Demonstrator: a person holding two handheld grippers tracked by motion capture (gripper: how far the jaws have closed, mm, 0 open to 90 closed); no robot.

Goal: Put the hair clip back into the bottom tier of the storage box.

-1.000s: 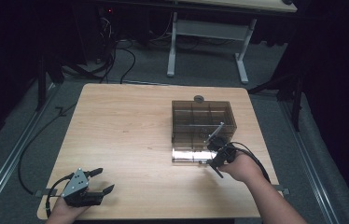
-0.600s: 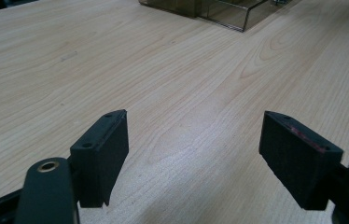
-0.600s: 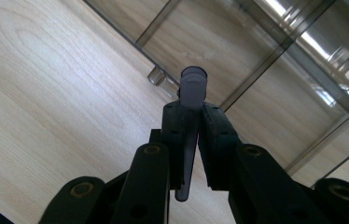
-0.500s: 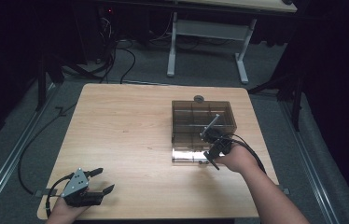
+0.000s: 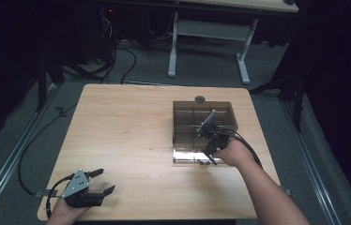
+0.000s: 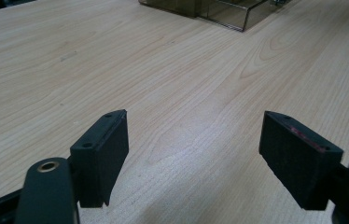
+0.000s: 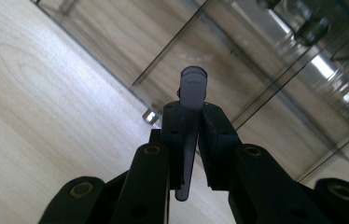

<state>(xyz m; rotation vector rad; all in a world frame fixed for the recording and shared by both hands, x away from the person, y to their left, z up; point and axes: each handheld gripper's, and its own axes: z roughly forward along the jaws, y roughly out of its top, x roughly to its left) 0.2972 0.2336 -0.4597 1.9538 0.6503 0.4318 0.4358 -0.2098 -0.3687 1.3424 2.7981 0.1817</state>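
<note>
A smoky transparent compartment box (image 5: 183,106) stands on the right half of the wooden table (image 5: 126,126). My right gripper (image 5: 209,136) hovers over the box's front right part, shut on a thin grey stick with a rounded cap. In the right gripper view the stick (image 7: 192,84) pokes out past the gripper (image 7: 192,109), above the box's dividers (image 7: 256,51). My left gripper (image 5: 105,180) rests near the table's front left corner, open with nothing in it. In the left gripper view that gripper (image 6: 193,140) frames bare wood, with the box's corner (image 6: 219,9) far ahead.
A small round grey object (image 5: 200,99) lies on the table just behind the box. A cable (image 5: 28,154) trails off the table's left side to the floor. A white desk frame (image 5: 206,33) stands beyond the far edge.
My right hand has moved away from the table's front edge and slightly left, carrying the stick farther over the box. The left gripper has stayed still.
</note>
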